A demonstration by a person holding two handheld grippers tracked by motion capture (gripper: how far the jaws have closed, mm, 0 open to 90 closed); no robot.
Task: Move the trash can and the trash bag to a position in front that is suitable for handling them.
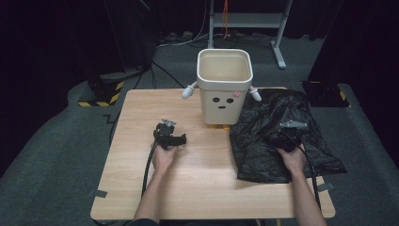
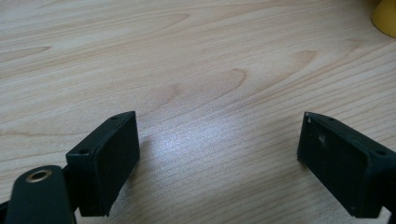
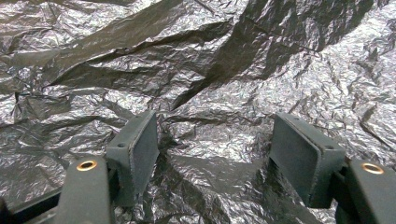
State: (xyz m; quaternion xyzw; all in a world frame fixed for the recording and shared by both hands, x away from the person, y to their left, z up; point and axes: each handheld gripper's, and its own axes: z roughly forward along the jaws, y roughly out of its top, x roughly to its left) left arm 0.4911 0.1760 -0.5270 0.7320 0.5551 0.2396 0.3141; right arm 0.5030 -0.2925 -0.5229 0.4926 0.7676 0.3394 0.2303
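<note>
Your left claw (image 1: 170, 134) sits left of centre in the high view, held over bare wood of the desk (image 1: 207, 188), its jaws spread wide with nothing between them. In the left gripper view those two black jaws rise from the bottom corners with open wood grain showing in the gap, and a bit of yellow (image 2: 385, 16) peeks in at the upper right corner of that frame.

Your right claw (image 1: 288, 134) is at the right of the high view, over the black plastic bag (image 1: 273, 122). The bag lies crumpled and mostly flat on the right part of the desk, reaching from just beside the bin down toward the lower right edge. In the right gripper view the jaws stand apart above the wrinkled, glossy plastic (image 3: 210, 70); the pads are not pressing on any fold, though whether the tips touch the sheet cannot be told.

The cream bin (image 1: 224, 84) stands upright at the top centre of the desk, with a dotted face on its front wall and small white arms at its sides. Its right side is close to the bag's upper edge.
</note>
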